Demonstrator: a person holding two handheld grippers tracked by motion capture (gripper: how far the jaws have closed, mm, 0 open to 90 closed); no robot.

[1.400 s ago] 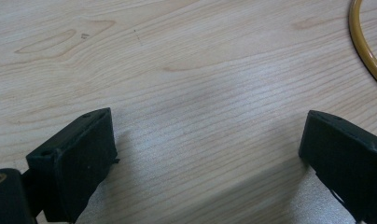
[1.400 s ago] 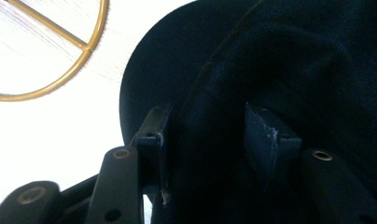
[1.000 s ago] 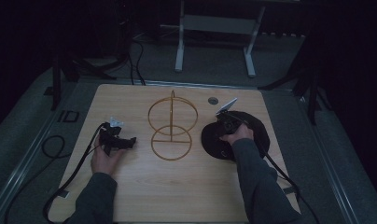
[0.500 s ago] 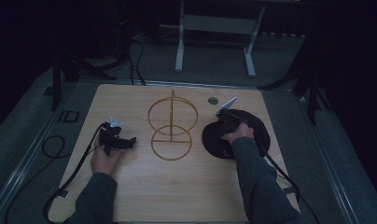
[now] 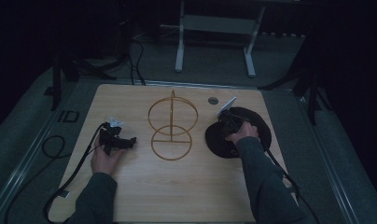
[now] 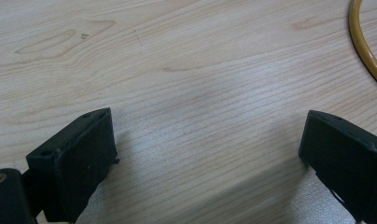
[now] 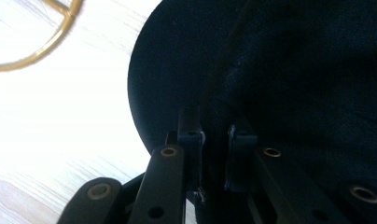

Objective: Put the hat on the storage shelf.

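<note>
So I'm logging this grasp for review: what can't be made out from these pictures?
- High view: the right tool sits over the black hat; too small to judge its grip.
- Right gripper view: jaws nearly closed on a fold of the hat; dark fabric hides how deep.
- Left gripper view: the gold wire stand is cut off by the edge.

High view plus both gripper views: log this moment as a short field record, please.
surface: light wooden table
left gripper: jaws wide open above bare wood, holding nothing
right gripper: jaws pinched on a fold of the black fabric hat
centre object: gold wire stand of two rings on an upright rod, between the grippers, untouched
other: small round grey disc near the far edge
</note>
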